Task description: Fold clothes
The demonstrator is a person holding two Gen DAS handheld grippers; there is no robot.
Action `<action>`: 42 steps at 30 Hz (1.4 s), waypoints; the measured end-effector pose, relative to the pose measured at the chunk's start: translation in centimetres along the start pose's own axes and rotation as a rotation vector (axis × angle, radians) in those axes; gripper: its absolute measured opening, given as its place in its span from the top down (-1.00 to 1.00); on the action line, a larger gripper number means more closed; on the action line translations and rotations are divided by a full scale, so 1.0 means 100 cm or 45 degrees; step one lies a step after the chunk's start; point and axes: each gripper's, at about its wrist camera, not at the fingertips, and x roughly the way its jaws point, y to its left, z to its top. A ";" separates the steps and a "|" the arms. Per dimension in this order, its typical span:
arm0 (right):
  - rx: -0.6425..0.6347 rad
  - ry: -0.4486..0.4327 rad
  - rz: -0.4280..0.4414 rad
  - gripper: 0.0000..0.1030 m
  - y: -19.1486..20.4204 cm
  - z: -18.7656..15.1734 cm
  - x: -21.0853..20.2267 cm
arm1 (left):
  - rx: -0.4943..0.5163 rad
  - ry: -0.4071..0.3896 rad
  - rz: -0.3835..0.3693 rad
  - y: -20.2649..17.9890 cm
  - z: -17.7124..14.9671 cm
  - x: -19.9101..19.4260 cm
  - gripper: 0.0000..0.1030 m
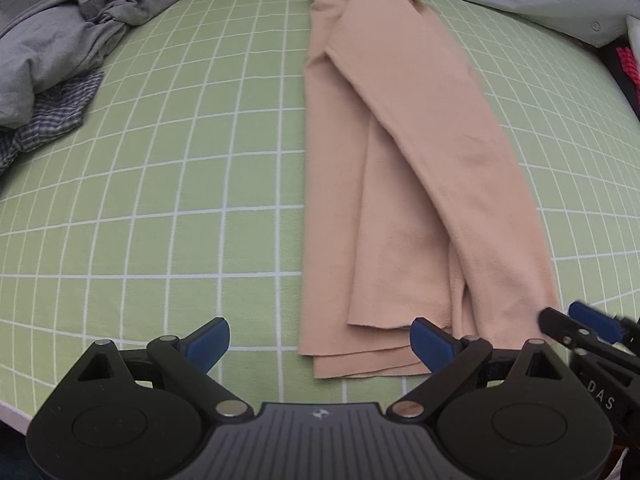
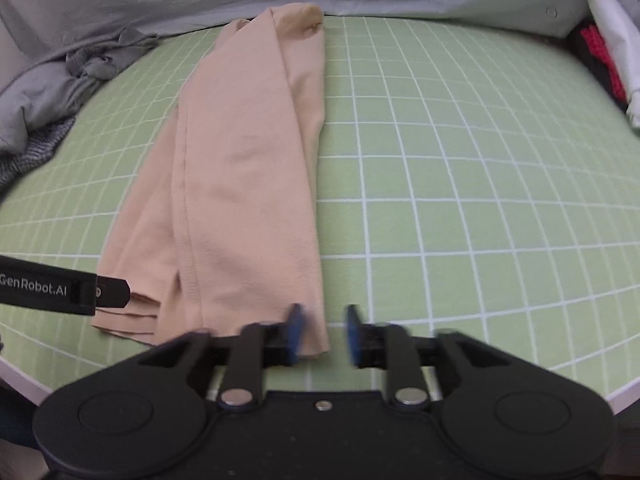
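Peach garment [image 1: 400,168] lies folded lengthwise on the green checked sheet [image 1: 180,200]; left gripper [image 1: 320,344] gapes wide at its near hem, empty; right gripper [image 2: 322,334], part-open and empty, level beside that hem's right corner

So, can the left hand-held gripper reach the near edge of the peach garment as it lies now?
Probably yes: the left hand-held gripper is open just before the peach garment, whose near hem lies flat between its fingers with nothing on top.

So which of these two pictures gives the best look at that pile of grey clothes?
The left wrist view. There the grey clothes pile fills the top-left corner, its folds sharp, with a checked garment tucked under it. The right wrist view shows the same pile smaller and squeezed against the left edge.
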 end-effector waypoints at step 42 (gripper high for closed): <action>0.215 0.042 0.554 0.68 -0.031 -0.002 -0.049 | -0.069 -0.092 -0.482 -0.015 -0.053 -0.077 0.79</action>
